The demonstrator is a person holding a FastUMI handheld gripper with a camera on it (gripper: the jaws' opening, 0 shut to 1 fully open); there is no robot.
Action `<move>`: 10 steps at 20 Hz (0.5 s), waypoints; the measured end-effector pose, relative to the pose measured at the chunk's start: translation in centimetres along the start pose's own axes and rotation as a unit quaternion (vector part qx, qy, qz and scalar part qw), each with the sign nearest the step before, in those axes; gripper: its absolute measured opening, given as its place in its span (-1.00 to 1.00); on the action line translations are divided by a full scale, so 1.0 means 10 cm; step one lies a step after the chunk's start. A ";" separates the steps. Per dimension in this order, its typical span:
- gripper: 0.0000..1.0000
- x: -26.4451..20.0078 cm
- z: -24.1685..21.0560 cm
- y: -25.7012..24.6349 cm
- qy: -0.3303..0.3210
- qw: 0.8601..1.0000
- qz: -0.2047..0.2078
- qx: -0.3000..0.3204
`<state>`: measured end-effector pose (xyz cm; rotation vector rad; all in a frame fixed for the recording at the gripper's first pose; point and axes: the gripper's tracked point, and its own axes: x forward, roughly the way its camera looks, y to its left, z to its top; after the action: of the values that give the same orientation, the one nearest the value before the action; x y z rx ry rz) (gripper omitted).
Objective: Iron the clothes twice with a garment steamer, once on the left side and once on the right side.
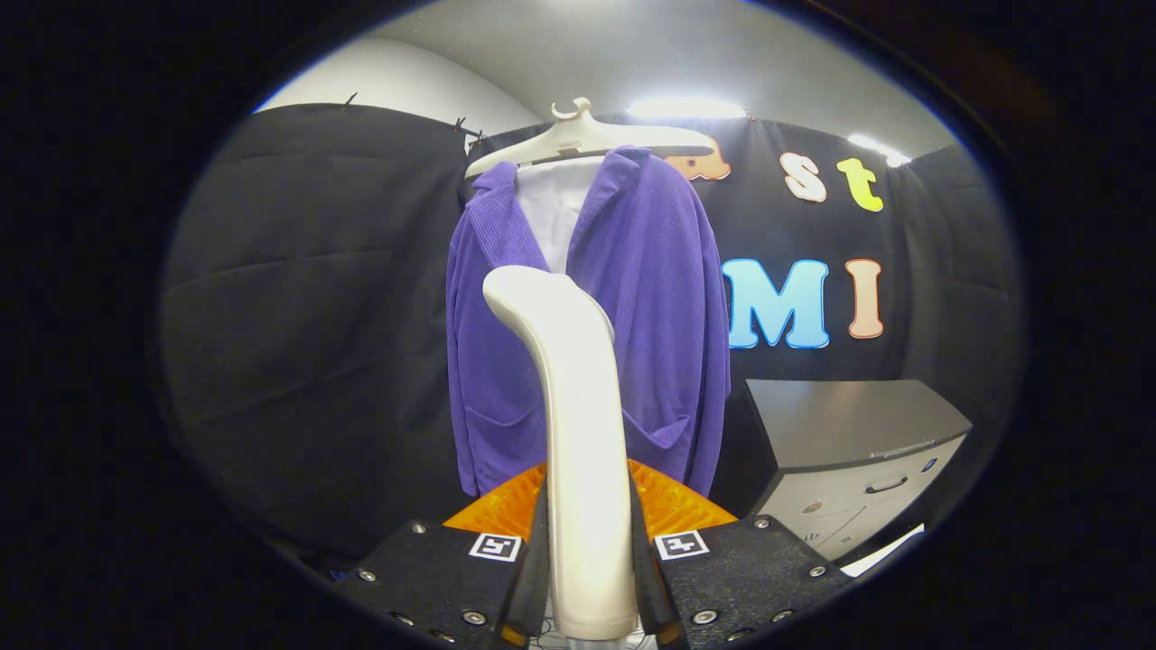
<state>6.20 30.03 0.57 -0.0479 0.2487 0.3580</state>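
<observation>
I'm seeing the garment steamer (582, 451) blocking the middle of the purple jacket (650, 298) at twelve o'clock ahead. Its handle base is running out of sight between the gripper (589, 578) fingers. The cabinet (858, 451) at two o'clock is getting cut off low down.

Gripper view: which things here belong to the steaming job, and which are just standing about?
Job:
- steamer, upright, with the fingers shut on its handle
- purple jacket beyond it, on a hanger
- white garment under the jacket

Standing about:
- cabinet to the right of the jacket
- orange thing just behind the steamer
</observation>
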 end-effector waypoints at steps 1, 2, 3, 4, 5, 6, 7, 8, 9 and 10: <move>-0.21 0.02 0.08 0.06 -0.010 1.000 0.002 0.001; -0.21 0.04 0.17 0.11 -0.019 1.000 0.004 0.000; -0.21 0.06 0.23 0.16 -0.026 1.000 0.005 -0.001; -0.21 0.08 0.31 0.23 -0.036 0.999 0.007 -0.003; -0.21 0.10 0.38 0.29 -0.045 0.999 0.008 -0.007; -0.21 0.14 0.45 0.34 -0.052 0.999 0.007 -0.012; -0.22 0.18 0.50 0.39 -0.058 0.998 0.006 -0.015; -0.22 0.22 0.56 0.43 -0.066 0.998 0.001 -0.020; -0.21 0.27 0.61 0.44 -0.074 0.997 -0.006 -0.026; -0.22 0.31 0.67 0.46 -0.080 0.996 -0.013 -0.033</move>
<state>8.97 36.01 6.22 -0.0868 0.0768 0.3415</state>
